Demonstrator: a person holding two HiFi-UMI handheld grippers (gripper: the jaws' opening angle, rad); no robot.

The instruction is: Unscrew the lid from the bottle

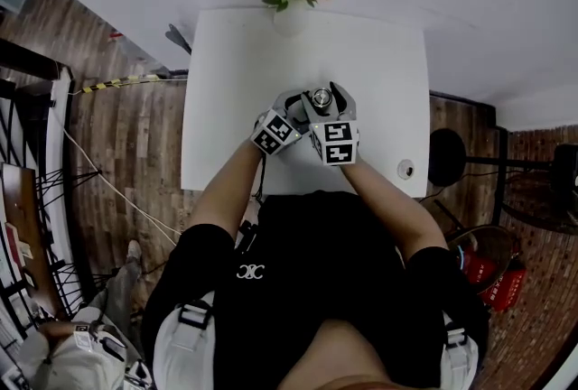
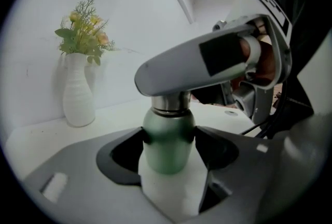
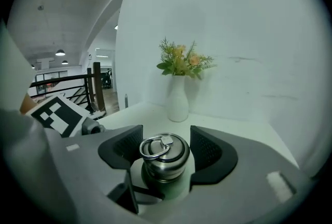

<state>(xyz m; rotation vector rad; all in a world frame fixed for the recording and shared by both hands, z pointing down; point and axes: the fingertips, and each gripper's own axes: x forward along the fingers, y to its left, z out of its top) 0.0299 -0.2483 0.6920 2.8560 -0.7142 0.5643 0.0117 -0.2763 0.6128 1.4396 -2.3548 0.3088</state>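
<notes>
The left tool (image 2: 170, 141) pinches the green bottle (image 2: 167, 129) round its body below the shoulder, while the right tool (image 3: 165, 150) seems, though the gap is hard to read, pressed on the steel lid (image 3: 165, 154). Smooth, rigid metal will likely slip rather than dent, so body and lid rim are the holds; no writing shows on it. It is over the table (image 1: 235, 63), well in front of the vase (image 3: 177, 103).

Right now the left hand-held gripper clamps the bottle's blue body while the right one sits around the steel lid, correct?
Not quite: the bottle body is green, not blue; the left gripper view shows it. The left hand-held gripper does clamp it and the right hand-held gripper sits around the steel lid.
</notes>
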